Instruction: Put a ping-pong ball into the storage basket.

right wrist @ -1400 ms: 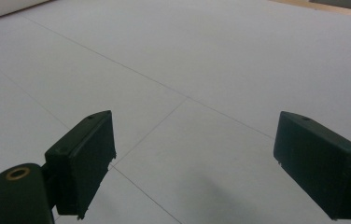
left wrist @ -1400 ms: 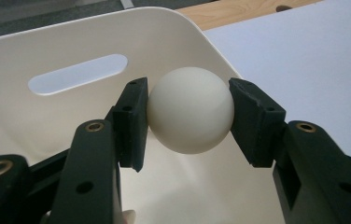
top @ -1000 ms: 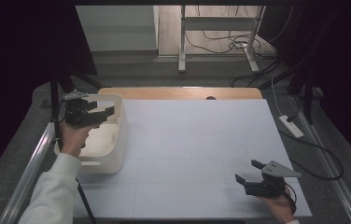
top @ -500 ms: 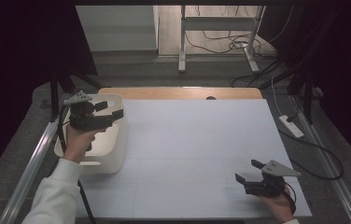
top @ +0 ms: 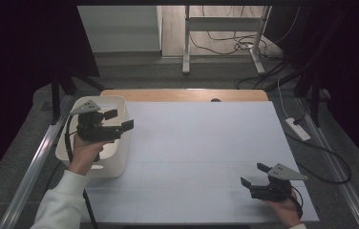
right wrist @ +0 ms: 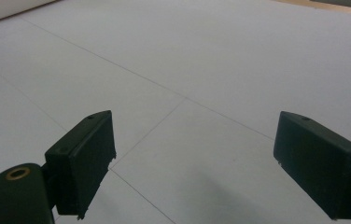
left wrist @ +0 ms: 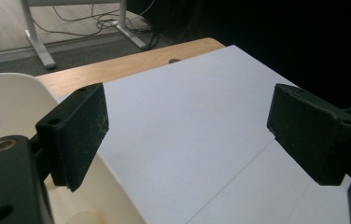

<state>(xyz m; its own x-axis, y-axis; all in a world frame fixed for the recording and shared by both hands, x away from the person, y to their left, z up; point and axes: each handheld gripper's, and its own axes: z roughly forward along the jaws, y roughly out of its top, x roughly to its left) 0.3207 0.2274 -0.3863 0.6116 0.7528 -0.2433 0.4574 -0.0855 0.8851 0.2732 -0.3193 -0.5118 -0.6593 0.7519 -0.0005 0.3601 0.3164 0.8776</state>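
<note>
Bin (top: 115, 164) sits under my left gripper (top: 120, 120), whose empty jaws have just been opening; right gripper (top: 254, 174), released, idles well apart.

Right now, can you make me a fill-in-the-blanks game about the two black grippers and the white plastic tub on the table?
1. The left gripper hangs over the rounded white plastic ____.
2. The jaws of the right gripper stand ____, with nothing between them.
3. The big sheet covering the table is coloured ____.
4. The bare table edge at the far side is made of ____.

Missing words: tub; open; white; wood
</note>
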